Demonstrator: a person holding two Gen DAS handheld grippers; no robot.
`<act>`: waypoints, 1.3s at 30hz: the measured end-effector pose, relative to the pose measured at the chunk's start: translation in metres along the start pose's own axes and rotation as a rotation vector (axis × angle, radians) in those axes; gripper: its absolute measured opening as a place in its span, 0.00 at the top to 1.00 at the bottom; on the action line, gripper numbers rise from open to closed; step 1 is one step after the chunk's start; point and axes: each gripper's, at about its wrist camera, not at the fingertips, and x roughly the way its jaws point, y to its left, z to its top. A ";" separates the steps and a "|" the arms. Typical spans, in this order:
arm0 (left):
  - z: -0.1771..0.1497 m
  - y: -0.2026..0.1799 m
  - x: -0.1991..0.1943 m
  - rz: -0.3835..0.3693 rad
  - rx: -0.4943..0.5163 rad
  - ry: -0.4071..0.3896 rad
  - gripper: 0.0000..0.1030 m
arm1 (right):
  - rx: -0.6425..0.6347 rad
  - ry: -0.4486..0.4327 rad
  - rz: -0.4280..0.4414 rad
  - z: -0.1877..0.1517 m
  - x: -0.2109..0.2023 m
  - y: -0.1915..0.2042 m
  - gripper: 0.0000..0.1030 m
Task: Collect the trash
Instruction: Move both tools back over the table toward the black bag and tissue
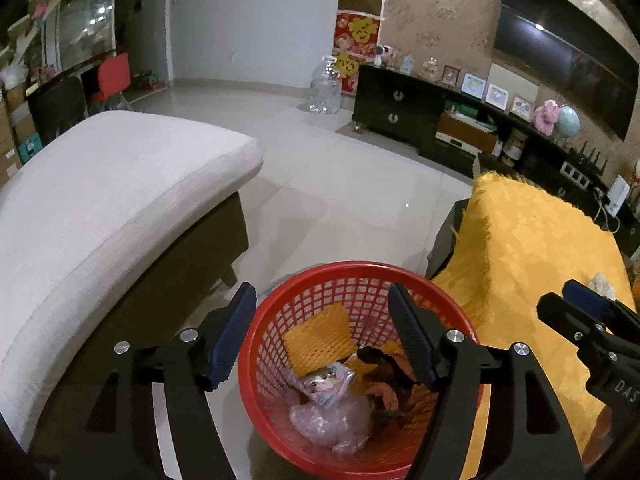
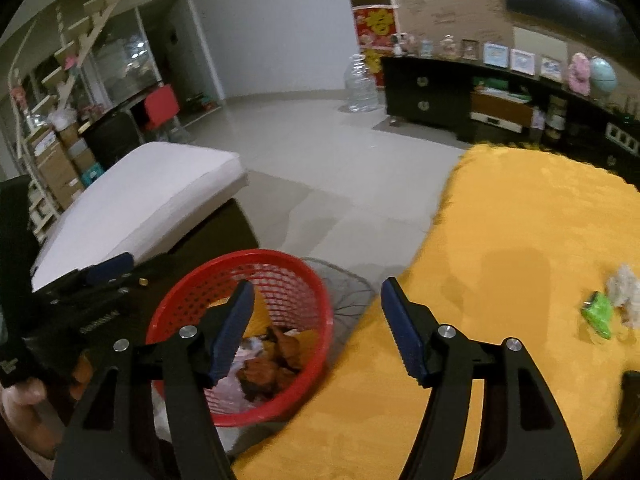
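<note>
A red mesh basket [image 1: 360,269] stands on the floor beside the yellow-clothed table [image 1: 532,248]. Inside lie a yellow foam net [image 1: 320,336], a clear plastic wrapper [image 1: 332,412] and brown crumpled scraps [image 1: 386,392]. My left gripper [image 1: 322,300] hangs open just over the basket, nothing between its fingers. My right gripper [image 2: 318,292] is open and empty too, over the table's edge next to the basket [image 2: 244,260]. On the cloth at the right lie a green wrapper [image 2: 598,314] and a white crumpled tissue [image 2: 624,288].
A pale cushioned seat [image 1: 100,200] stands left of the basket. Tiled floor [image 1: 340,184] stretches beyond it to a dark low cabinet [image 1: 400,104] and a large clear water bottle [image 1: 326,88]. A hand [image 2: 20,400] shows at the lower left of the right wrist view.
</note>
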 end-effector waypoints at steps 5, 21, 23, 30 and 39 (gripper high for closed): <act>0.000 -0.016 -0.007 -0.039 0.021 -0.018 0.34 | 0.035 -0.013 -0.053 -0.005 -0.013 -0.021 0.35; -0.008 -0.085 -0.012 -0.151 0.133 -0.023 0.30 | 0.136 -0.024 -0.260 -0.045 -0.054 -0.090 0.34; -0.012 -0.095 -0.012 -0.159 0.151 -0.022 0.30 | 0.151 -0.024 -0.273 -0.050 -0.058 -0.097 0.34; -0.018 -0.122 -0.011 -0.190 0.191 -0.011 0.30 | 0.231 -0.030 -0.375 -0.068 -0.078 -0.144 0.34; -0.030 -0.159 -0.008 -0.230 0.248 0.004 0.30 | 0.349 -0.037 -0.530 -0.096 -0.108 -0.212 0.33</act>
